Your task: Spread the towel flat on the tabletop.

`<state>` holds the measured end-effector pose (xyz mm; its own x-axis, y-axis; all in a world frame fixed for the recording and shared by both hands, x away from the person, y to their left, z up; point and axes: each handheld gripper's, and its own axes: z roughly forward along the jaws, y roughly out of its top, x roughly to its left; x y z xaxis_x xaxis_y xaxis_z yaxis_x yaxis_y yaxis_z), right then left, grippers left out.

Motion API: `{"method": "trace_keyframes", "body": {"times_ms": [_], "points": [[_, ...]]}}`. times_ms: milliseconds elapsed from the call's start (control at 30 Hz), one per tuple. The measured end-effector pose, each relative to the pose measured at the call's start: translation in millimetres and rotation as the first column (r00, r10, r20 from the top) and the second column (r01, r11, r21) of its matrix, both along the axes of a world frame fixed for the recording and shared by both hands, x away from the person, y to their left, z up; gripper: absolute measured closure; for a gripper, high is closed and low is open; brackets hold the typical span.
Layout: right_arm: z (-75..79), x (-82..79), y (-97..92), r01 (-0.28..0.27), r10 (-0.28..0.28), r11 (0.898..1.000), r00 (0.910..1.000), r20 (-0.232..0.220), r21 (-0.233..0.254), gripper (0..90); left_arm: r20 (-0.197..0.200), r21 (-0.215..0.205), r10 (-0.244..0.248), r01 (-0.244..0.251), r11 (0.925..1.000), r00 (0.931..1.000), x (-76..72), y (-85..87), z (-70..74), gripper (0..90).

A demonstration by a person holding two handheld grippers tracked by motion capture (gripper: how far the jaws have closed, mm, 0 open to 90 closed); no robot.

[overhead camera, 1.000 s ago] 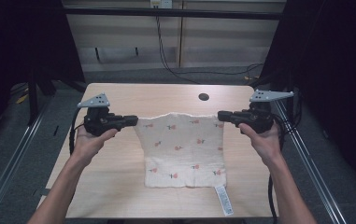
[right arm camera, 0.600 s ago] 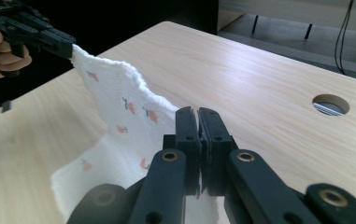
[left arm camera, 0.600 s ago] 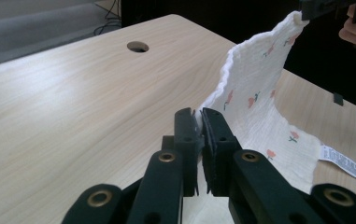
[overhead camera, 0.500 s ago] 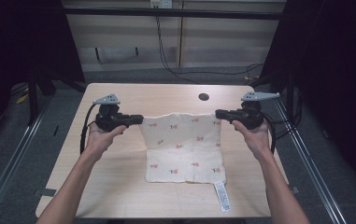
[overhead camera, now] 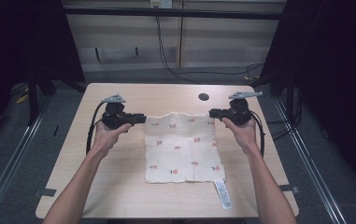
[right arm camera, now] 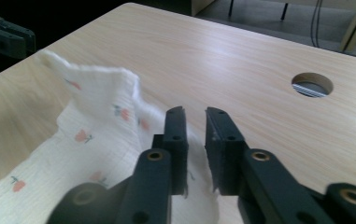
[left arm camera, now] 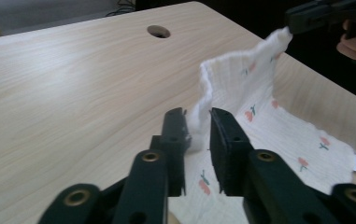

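Dark curtains and a grey floor frame the pale wooden table (overhead camera: 119, 186) I am working over, with a round cable hole (overhead camera: 203, 96) near its far edge. On it lies the cloth (overhead camera: 181, 149), cream with small red flowers, spread nearly flat and roughly square, a white label (overhead camera: 223, 193) hanging off its near right corner.

My left gripper (overhead camera: 140, 118) sits at the cloth's far left corner, my right gripper (overhead camera: 213, 113) at its far right corner, both low over the table and pointing inward at each other.

From the left gripper view, my left gripper (left arm camera: 198, 127) has its jaws a little apart, and they have just been opening. The cloth's corner (left arm camera: 197, 122) stands bunched up in the gap, touching the left jaw, while the right jaw's pad looks clear of it, so the grip is let go. Farther off in that view the far edge of the cloth rises to the other gripper's tip (left arm camera: 306, 16).

From the right gripper view, my right gripper (right arm camera: 195, 122) also has its jaws slightly parted, just opened. Cloth lies under and between them, slack, with no pad pressing on it. The far edge stands up in a soft ridge (right arm camera: 96, 79) running off toward the other gripper (right arm camera: 7, 35).
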<state>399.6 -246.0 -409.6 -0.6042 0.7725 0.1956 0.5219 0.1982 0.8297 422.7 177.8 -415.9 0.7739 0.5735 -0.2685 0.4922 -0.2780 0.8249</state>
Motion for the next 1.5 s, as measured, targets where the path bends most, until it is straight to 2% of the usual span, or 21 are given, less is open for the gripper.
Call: {"method": "trace_keyframes", "body": {"times_ms": [67,200,367,567,600,667,733,767,900,1000,1100,1133,1200,1233,1267,1300,1333,1400,1433,1467,1500], "points": [[-0.3,-2.0,-3.7,0.029,-0.029,1.0,0.9996,0.008,-0.002,73.9,0.003,-0.004,0.025,-0.025,0.9997,0.9997,-0.1,3.9,0.6,66.5],[0.2,-5.9,-8.0,0.028,-0.028,1.0,0.9996,0.007,0.006,73.5,0.013,0.011,0.014,-0.014,0.9998,0.9998,-5.9,9.4,2.1,65.8],[1.8,-16.1,-10.0,0.009,-0.009,1.0,0.9999,0.01,-0.013,72.9,0.016,0.026,-0.006,0.006,0.9996,0.9999,-16.1,10.7,-1.3,67.4],[-4.6,-38.1,-8.4,-0.038,0.038,0.999,0.9993,-0.006,-0.033,71.6,0.01,0.047,-0.071,0.07,0.9964,0.9974,-38.0,8.6,-10.1,70.3],[-8.9,-47.8,-7.2,-0.055,0.055,0.998,0.9984,-0.011,-0.043,70.8,0.01,0.066,-0.094,0.093,0.9935,0.9956,-45.5,6.6,-13.1,71.0],[-10.5,-51.4,-6.8,-0.057,0.057,0.997,0.9983,-0.012,-0.048,70.3,0.007,0.071,-0.11,0.109,0.9915,0.9939,-51.2,5.1,-15.2,70.9],[-18.0,-66.9,-6.8,-0.071,0.07,0.996,0.9974,-0.017,-0.062,69.0,0.001,0.074,-0.136,0.135,0.988,0.9907,-63.3,2.0,-21.0,71.0],[-18.0,-66.9,-6.8,-0.071,0.07,0.996,0.9974,-0.017,-0.062,69.0,0.001,0.074,-0.136,0.135,0.988,0.9907,-63.3,2.0,-21.0,70.9],[-30.3,-83.1,-6.9,-0.086,0.082,0.992,0.9955,-0.047,-0.094,67.1,-0.019,0.118,-0.195,0.196,0.9735,0.9807,-78.6,-7.6,-33.2,69.3],[-39.0,-93.2,-6.7,-0.098,0.091,0.989,0.9935,-0.068,-0.114,66.0,-0.045,0.12,-0.23,0.234,0.9648,0.9721,-87.9,-13.8,-41.4,67.5],[-47.1,-101.3,-5.7,-0.106,0.096,0.986,0.9916,-0.087,-0.128,64.5,-0.059,0.134,-0.253,0.259,0.9565,0.9656,-91.4,-17.5,-47.6,65.0],[-51.8,-104.5,-5.4,-0.109,0.096,0.984,0.9908,-0.096,-0.14,63.6,-0.071,0.143,-0.247,0.254,0.9565,0.9665,-93.2,-20.0,-55.1,63.1],[-57.1,-105.6,-5.7,-0.105,0.091,0.983,0.9909,-0.1,-0.151,62.4,-0.083,0.14,-0.251,0.261,0.9553,0.9644,-93.7,-21.0,-58.9,62.0],[-57.1,-105.6,-5.7,-0.105,0.091,0.983,0.9909,-0.1,-0.151,62.4,-0.09,0.157,-0.258,0.269,0.9502,0.9619,-94.5,-21.9,-61.8,62.0],[-59.9,-105.1,-6.4,-0.101,0.085,0.984,0.9905,-0.108,-0.147,62.0,-0.096,0.163,-0.258,0.271,0.9486,0.9612,-96.2,-23.7,-66.3,61.2],[-63.5,-104.0,-7.5,-0.093,0.076,0.984,0.9906,-0.114,-0.154,61.3,-0.104,0.181,-0.265,0.28,0.9427,0.9586,-97.2,-24.7,-68.5,60.4],[-66.2,-102.7,-8.5,-0.087,0.07,0.984,0.9905,-0.119,-0.153,61.2,-0.102,0.182,-0.267,0.282,0.9419,0.9582,-98.2,-25.7,-70.4,59.5],[-71.2,-100.9,-9.8,-0.079,0.057,0.984,0.9888,-0.138,-0.16,60.7,-0.104,0.21,-0.276,0.292,0.9331,0.9555,-99.0,-26.3,-70.4,57.1],[-71.2,-100.9,-9.8,-0.079,0.057,0.984,0.9888,-0.138,-0.16,60.7,-0.106,0.209,-0.285,0.302,0.9302,0.9526,-99.6,-26.2,-70.6,57.1],[-72.2,-100.3,-9.5,-0.074,0.052,0.983,0.9898,-0.133,-0.167,60.7,-0.105,0.204,-0.287,0.304,0.9307,0.952,-100.9,-26.2,-71.6,56.7],[-73.6,-98.9,-9.5,-0.079,0.057,0.983,0.9899,-0.13,-0.165,60.7,-0.102,0.216,-0.287,0.303,0.9283,0.9525,-102.1,-26.2,-71.9,56.1]]}}
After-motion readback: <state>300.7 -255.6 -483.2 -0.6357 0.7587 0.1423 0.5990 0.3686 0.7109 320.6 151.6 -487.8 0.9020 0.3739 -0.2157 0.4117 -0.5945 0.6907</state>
